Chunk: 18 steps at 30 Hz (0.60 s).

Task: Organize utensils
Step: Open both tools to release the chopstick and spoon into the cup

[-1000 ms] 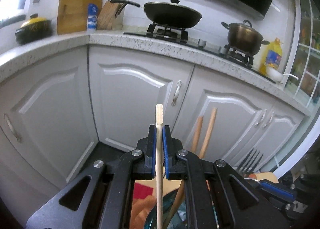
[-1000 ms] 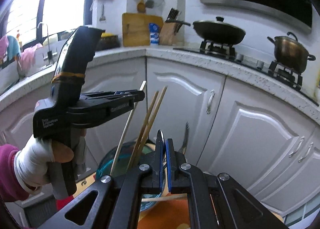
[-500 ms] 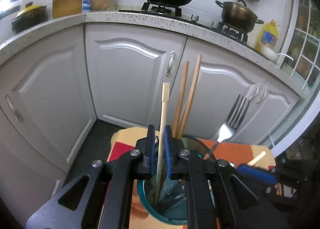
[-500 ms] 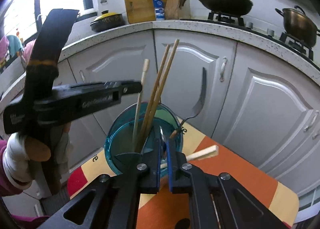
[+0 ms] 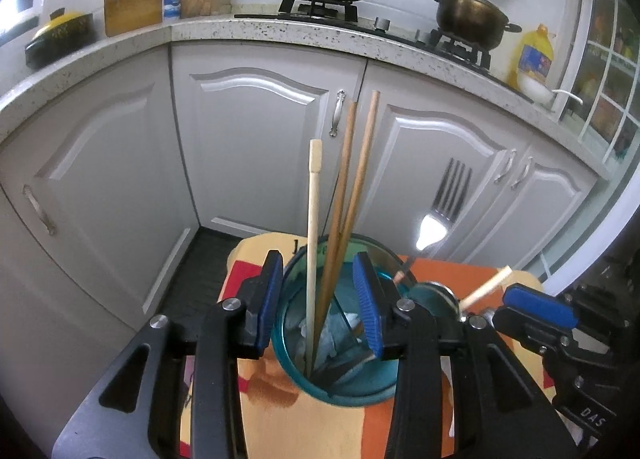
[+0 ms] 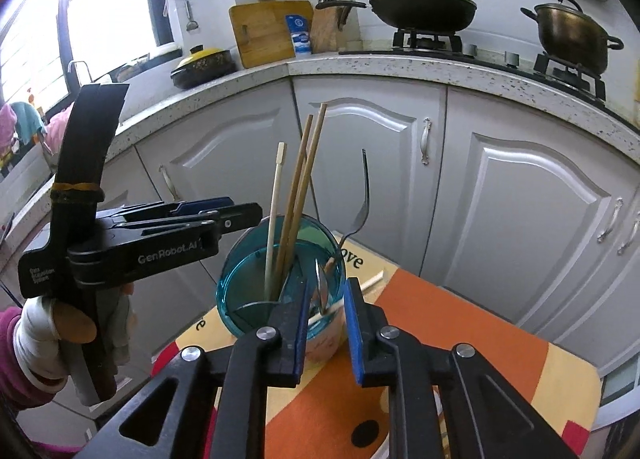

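- The left gripper (image 5: 318, 301) has its jaws wide apart and holds nothing; the blue pads stand on both sides of the teal glass holder (image 5: 340, 387), above its rim.
- Between these jaws a pale chopstick (image 5: 314, 219) stands free in the holder, almost upright, touching neither pad.
- Just beside the pale chopstick, two brown chopsticks (image 5: 352, 187) lean together in the same holder.
- The right gripper (image 6: 326, 329) also has its jaws open and empty, just in front of the holder's near wall.
- Beyond these jaws a second pale chopstick (image 6: 370, 283) lies across the table (image 6: 460, 339), behind the holder; its near part shows through the glass.
- A fork (image 6: 360, 215) stands in the holder with its tines up, on the far side from the pale chopstick.
- The holder has inner dividers, but which compartment each utensil is in I cannot tell; the white thing at its bottom is not clear.
- In the right wrist view the left gripper is seen from the side, and a gloved hand (image 6: 48, 335) holds its handle; the pads are partly hidden there.
- The table under the holder has an orange, yellow and red cover, cut off by the lower edge.
- Behind the holder are white cabinet doors (image 6: 520, 199), then a speckled counter with a wok (image 6: 422, 11) and a pot (image 6: 572, 33) on the stove.
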{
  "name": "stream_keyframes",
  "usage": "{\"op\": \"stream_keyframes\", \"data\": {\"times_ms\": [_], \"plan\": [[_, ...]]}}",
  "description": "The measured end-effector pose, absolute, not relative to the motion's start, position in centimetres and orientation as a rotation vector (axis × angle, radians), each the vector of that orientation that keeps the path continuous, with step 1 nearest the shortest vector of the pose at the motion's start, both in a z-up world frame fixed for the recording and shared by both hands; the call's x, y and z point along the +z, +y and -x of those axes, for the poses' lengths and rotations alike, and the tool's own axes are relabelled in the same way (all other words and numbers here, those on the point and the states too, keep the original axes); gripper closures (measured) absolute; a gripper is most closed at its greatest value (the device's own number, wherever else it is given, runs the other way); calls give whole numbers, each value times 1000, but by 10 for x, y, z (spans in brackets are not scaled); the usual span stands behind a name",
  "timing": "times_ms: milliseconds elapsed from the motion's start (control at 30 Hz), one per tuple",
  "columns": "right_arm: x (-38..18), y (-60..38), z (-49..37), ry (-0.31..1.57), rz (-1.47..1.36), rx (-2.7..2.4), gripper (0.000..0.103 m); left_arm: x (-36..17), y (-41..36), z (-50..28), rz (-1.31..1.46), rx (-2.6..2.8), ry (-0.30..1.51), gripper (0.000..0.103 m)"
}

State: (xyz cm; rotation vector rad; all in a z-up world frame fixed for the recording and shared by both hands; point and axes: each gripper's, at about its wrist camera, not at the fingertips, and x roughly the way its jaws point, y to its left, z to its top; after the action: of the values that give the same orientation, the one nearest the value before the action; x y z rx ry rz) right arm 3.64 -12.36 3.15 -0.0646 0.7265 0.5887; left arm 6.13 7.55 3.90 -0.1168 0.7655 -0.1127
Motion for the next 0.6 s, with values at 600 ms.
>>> {"op": "stream_keyframes", "data": {"times_ms": [600], "plan": [[20,-142,-11,775,12,533,72,38,54,-21,70,-75,784,64]]}}
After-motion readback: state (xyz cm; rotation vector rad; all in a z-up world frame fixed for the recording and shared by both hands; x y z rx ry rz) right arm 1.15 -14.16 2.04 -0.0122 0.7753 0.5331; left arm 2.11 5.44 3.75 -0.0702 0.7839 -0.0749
